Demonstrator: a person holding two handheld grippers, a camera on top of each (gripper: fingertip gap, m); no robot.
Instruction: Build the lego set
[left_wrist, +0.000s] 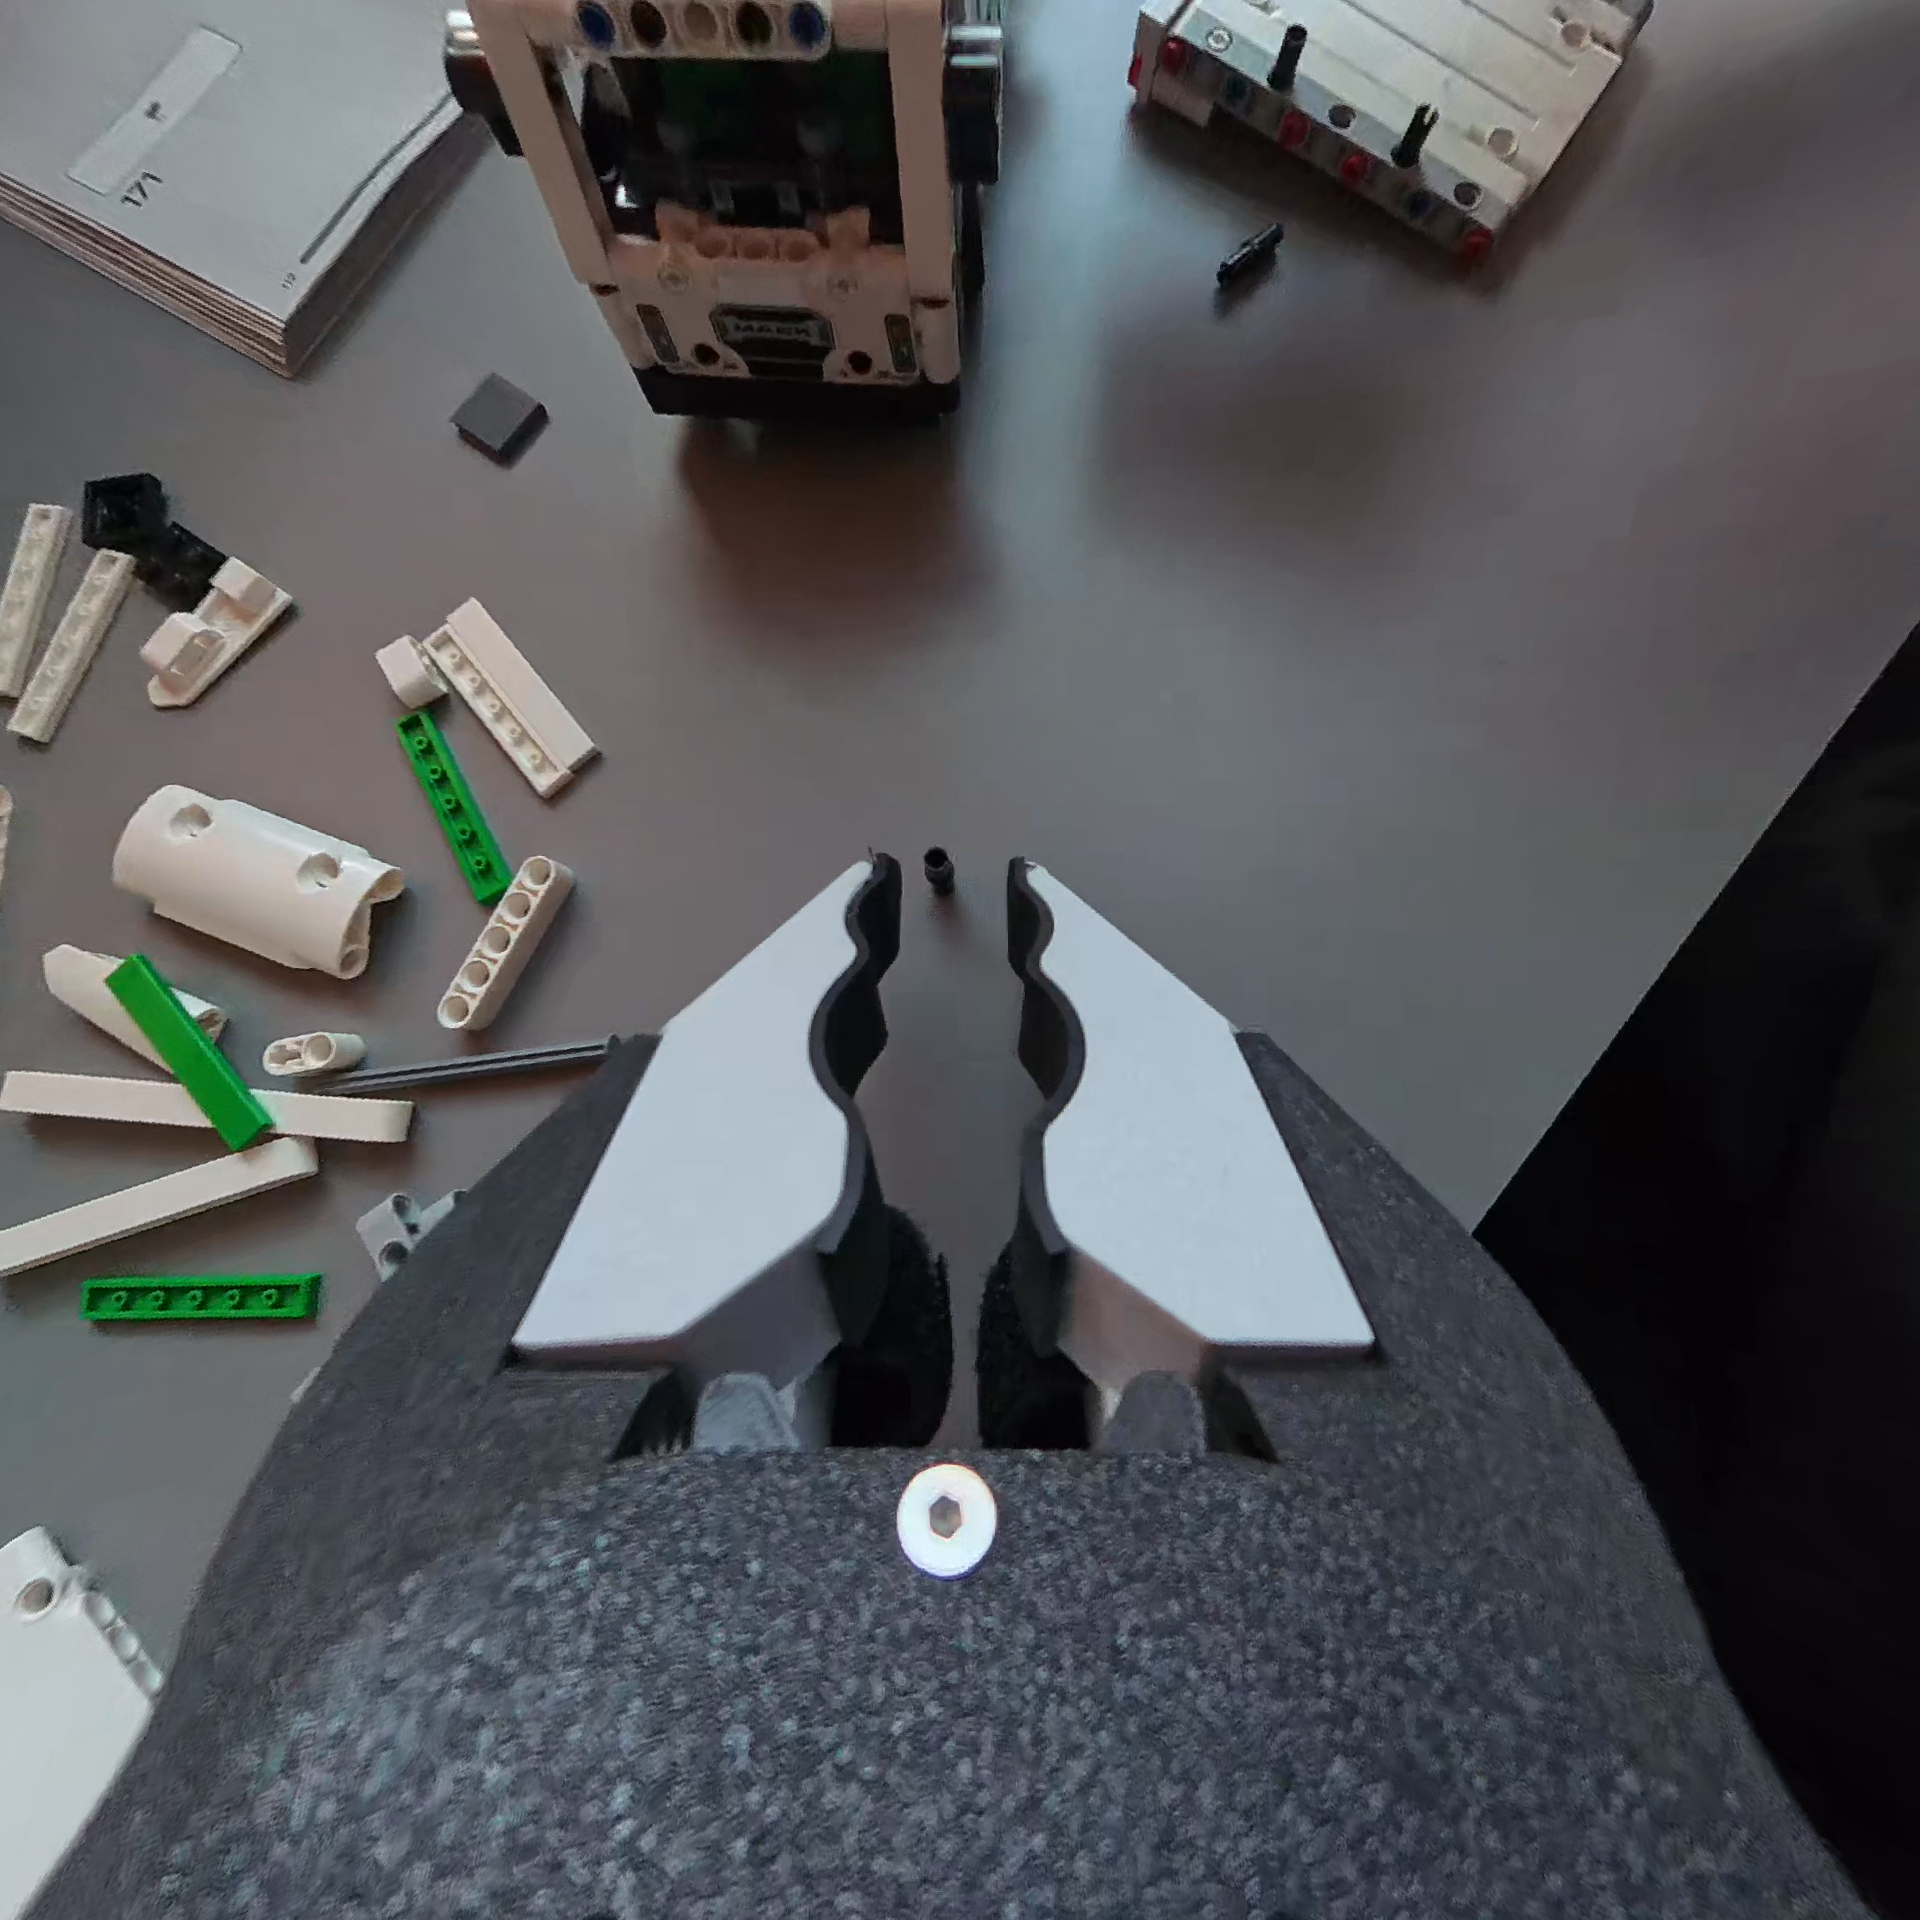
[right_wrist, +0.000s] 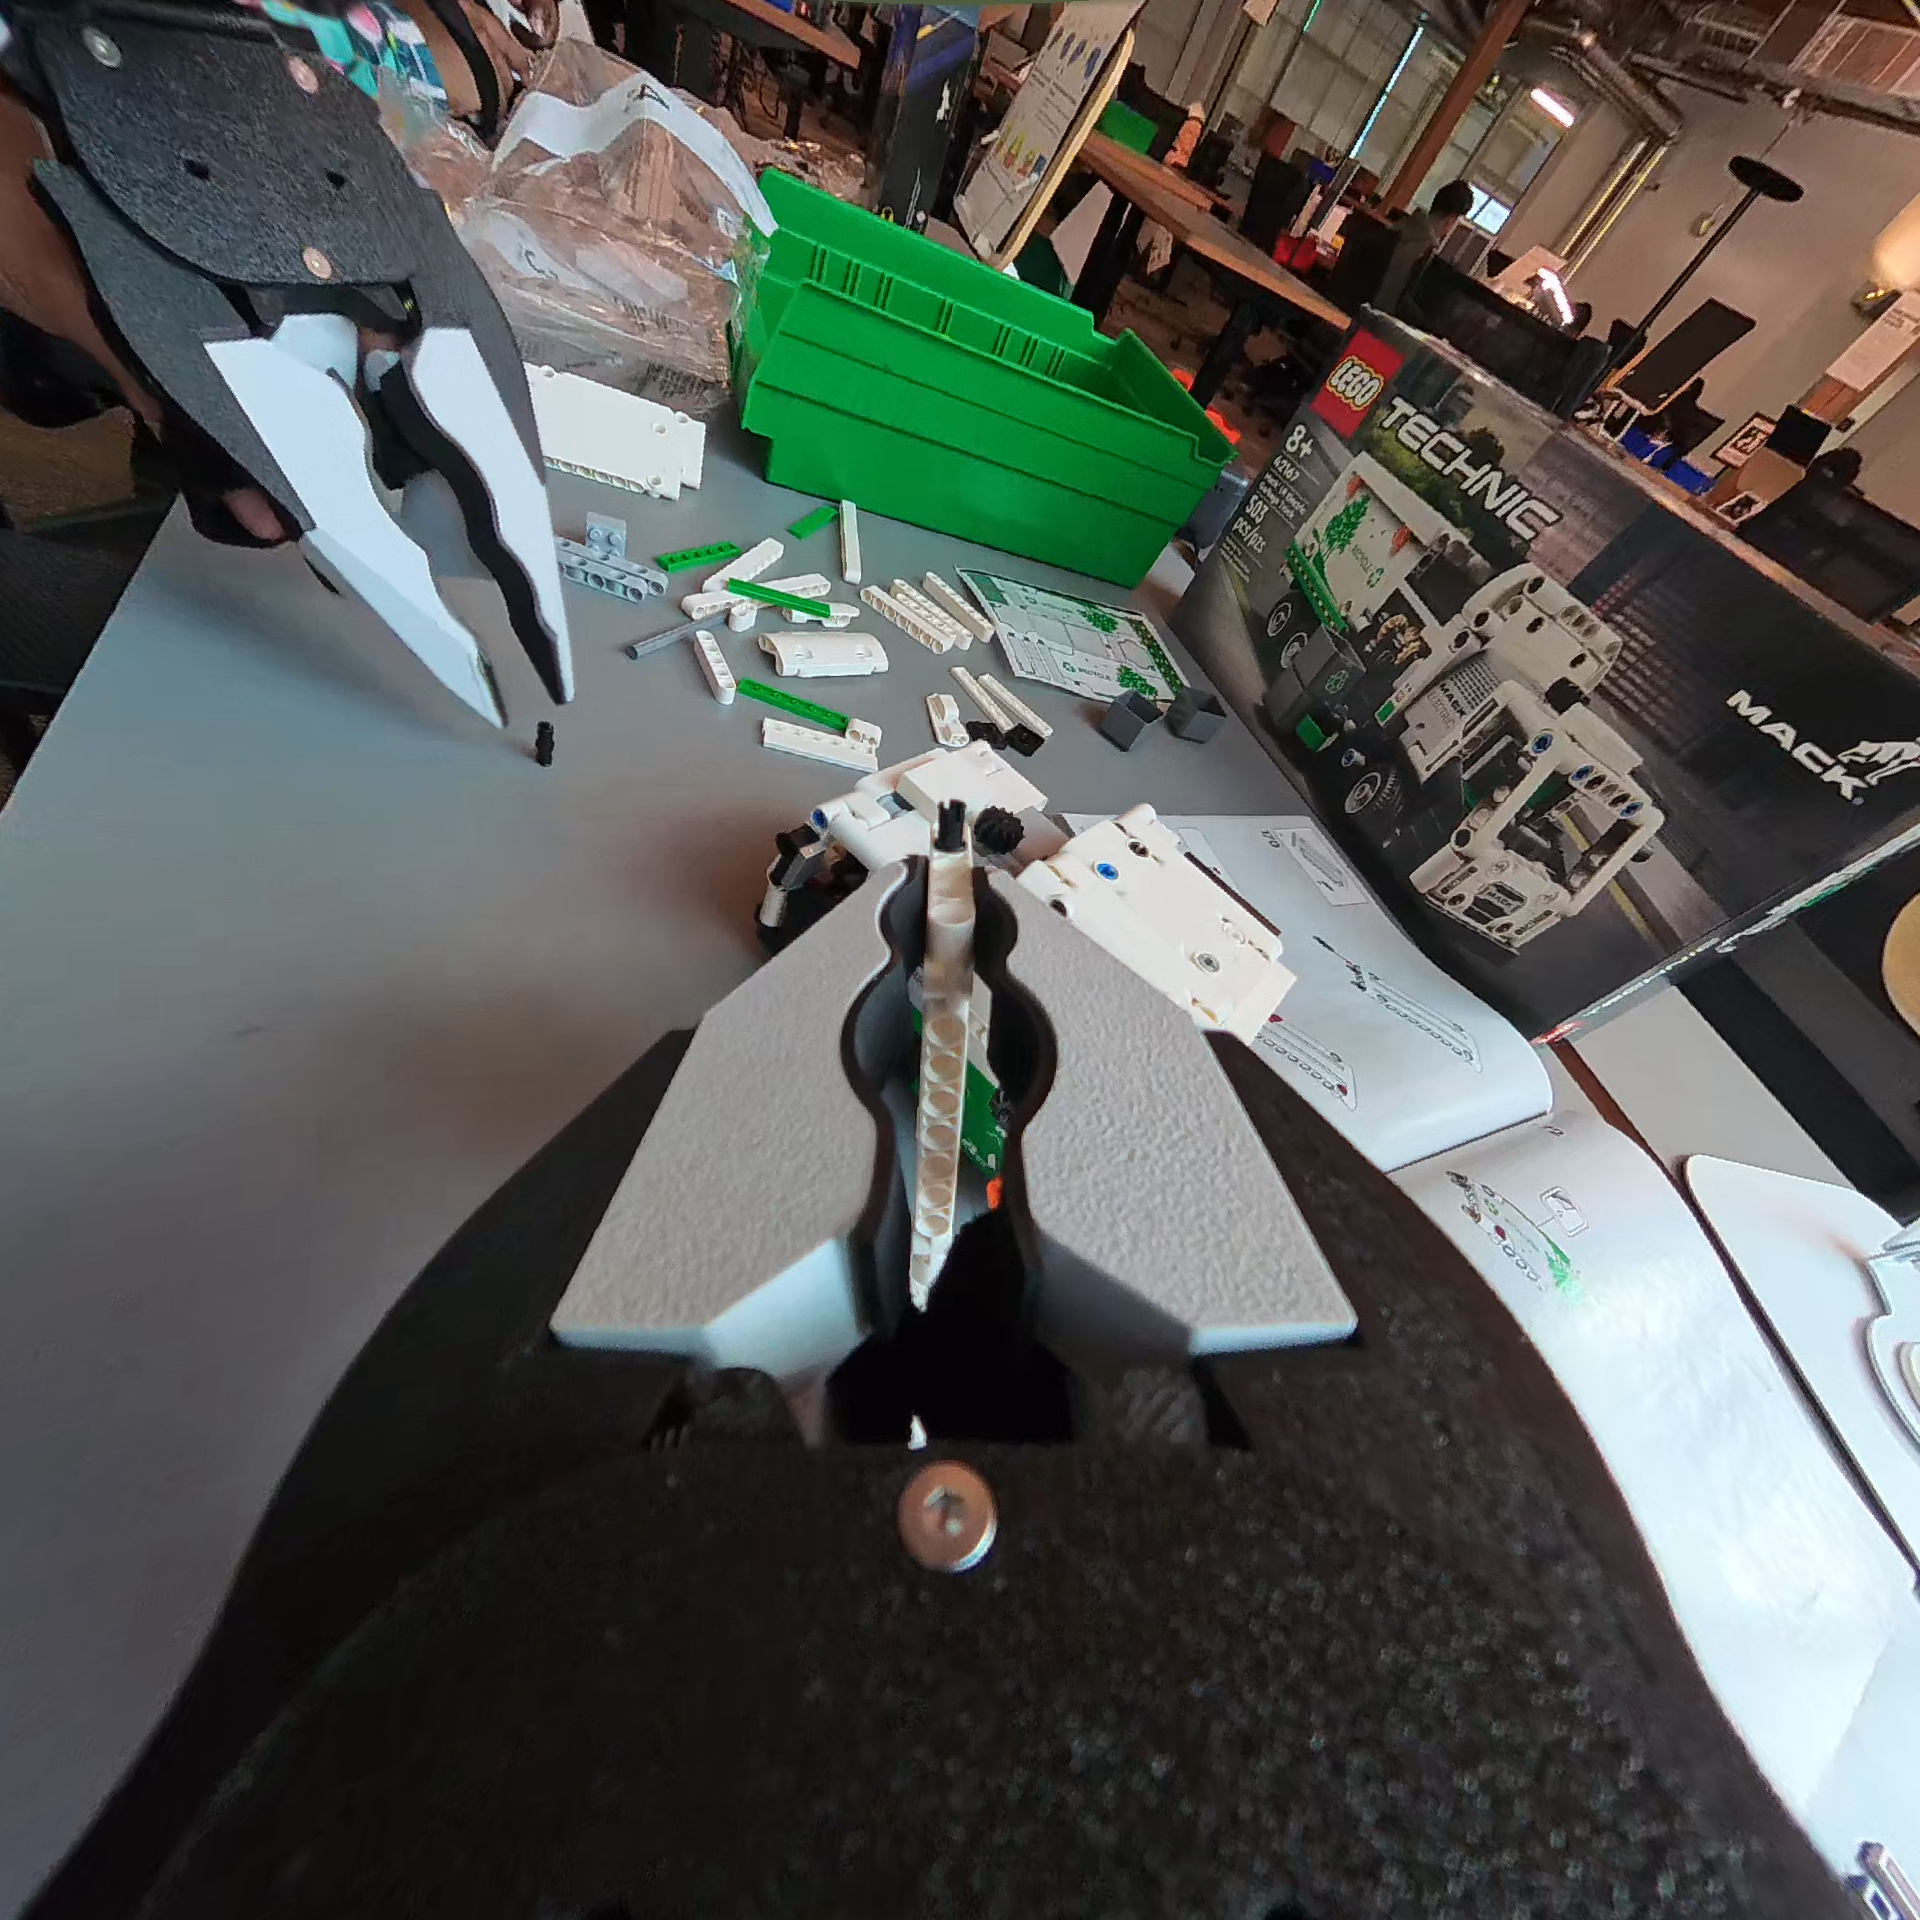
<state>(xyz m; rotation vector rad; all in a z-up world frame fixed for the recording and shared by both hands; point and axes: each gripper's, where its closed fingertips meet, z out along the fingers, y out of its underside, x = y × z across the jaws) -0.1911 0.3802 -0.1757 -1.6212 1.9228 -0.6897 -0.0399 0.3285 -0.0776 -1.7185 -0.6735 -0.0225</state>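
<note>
Left tool (left_wrist: 943, 868) hangs over the dark grey surface (left_wrist: 1299, 675), jaws spread wide, nothing gripped. A small black plastic connector pin (left_wrist: 939, 871) stands on the surface in the gap between the two fingertips, a little nearer the left one, touching neither pad. In the right wrist view the same tool (right_wrist: 530, 717) shows tips pointing down, just above the pin (right_wrist: 543, 742).

Right tool (right_wrist: 951, 883) is closed on a long white holed plastic beam (right_wrist: 945, 1039), pads pressed on both its sides; the beam runs along the fingers and sticks out past the tips, with a short black peg (right_wrist: 949, 821) at its far end. Green and white pieces show below the beam between the fingers, too hidden to tell more.

Beyond the right tool: a partly built white brick vehicle (right_wrist: 1039, 862) on the surface, an open instruction booklet (right_wrist: 1403, 1039) at its right, a dark printed toy box (right_wrist: 1558, 644) behind that, a green plastic bin (right_wrist: 966, 416) farther back.

Left of the left tool: loose white beams and panels (left_wrist: 260, 883), green studded plates (left_wrist: 452, 805), a grey axle rod (left_wrist: 468, 1065). Ahead of it, the white vehicle front (left_wrist: 769, 208), a white block assembly with red pins (left_wrist: 1382, 114), a loose black pin (left_wrist: 1247, 252), a closed grey booklet (left_wrist: 229, 177).
</note>
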